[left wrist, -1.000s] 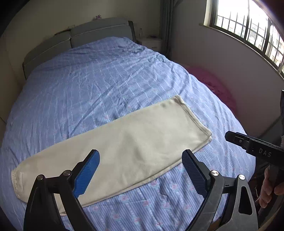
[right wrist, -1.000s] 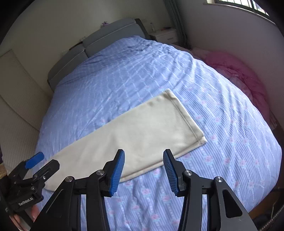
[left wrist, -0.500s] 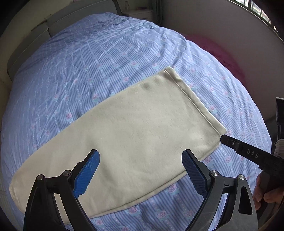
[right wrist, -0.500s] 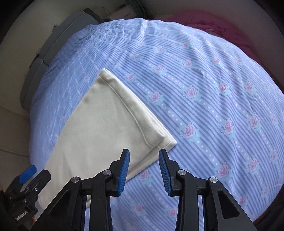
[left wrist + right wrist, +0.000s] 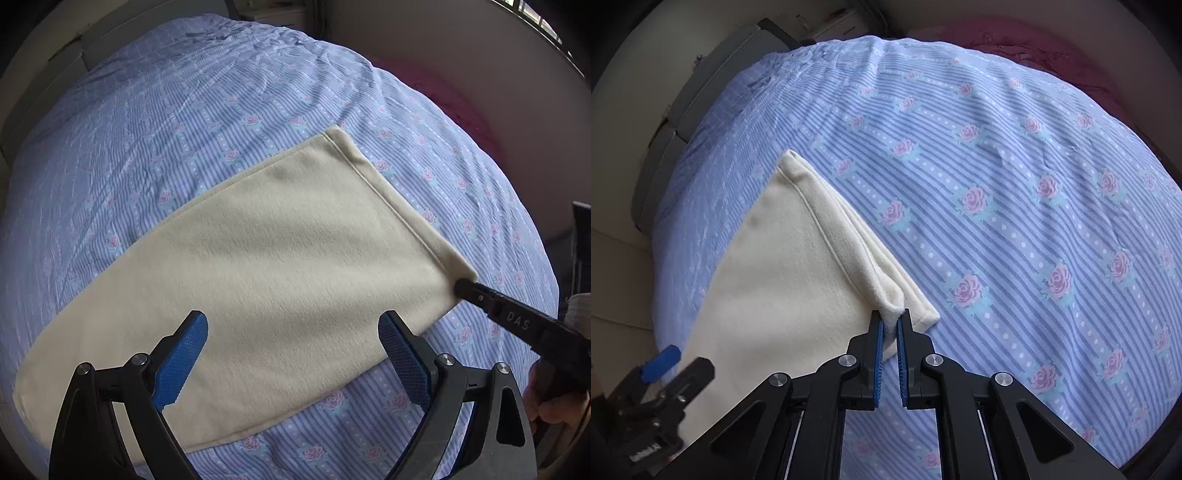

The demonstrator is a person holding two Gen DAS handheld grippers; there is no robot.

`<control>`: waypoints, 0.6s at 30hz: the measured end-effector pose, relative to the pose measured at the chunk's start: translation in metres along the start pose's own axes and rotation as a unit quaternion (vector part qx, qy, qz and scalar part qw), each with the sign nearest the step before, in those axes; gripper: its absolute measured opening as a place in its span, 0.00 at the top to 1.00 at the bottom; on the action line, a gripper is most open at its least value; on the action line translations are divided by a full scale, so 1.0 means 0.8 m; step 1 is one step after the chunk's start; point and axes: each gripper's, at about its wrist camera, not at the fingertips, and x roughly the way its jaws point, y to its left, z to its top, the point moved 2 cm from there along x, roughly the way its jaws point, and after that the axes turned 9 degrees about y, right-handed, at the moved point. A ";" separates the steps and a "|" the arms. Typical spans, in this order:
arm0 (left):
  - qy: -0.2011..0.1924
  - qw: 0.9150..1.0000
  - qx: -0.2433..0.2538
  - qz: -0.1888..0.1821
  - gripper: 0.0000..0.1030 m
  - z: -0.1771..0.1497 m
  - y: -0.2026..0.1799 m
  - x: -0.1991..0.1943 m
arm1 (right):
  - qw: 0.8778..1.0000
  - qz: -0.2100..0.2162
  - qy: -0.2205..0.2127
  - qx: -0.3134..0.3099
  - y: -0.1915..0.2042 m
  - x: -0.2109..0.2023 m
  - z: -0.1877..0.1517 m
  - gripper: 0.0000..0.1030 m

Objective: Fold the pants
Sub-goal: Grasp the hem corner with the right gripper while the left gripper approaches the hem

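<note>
**A:** On the blue floral bedspread (image 5: 229, 122) the cream pants (image 5: 258, 266) lie flat, already doubled leg on leg. Long axis: it runs diagonally in the left wrist view, from the low left end up to the hemmed cuff end at the upper right.

**B:** Right gripper (image 5: 890, 325)?

**A:** At the near corner of the cuff end. Blue pads together, with a raised pinch of cream fleece clamped between them. Only the top layer seems caught; a lower layer's corner lies flat on the bed just beside the tips. Judgement, not certain.

**B:** Left gripper (image 5: 291, 354)?

**A:** Jaws wide apart, holding nothing. It hangs over the middle stretch of the pants, near their closer long edge. I cannot tell whether the tips touch the cloth.

**B:** So which hand is nearer to what?

**A:** The right one has the cuff end. The left is much closer to the opposite end, low and to its own left, and nearer to that than to the cuffs.

**B:** Next move turns on?

**A:** My guess: carrying the cuff end along the long axis towards the far end, so the fold line falls across the pants about where the left gripper hangs. Risk: layers separate if only one is pinched.
</note>
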 end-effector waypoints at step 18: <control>-0.009 0.991 0.128 0.027 0.08 0.063 0.011 0.053 | 0.989 0.075 -0.014 0.128 -0.055 0.048 -0.013 0.62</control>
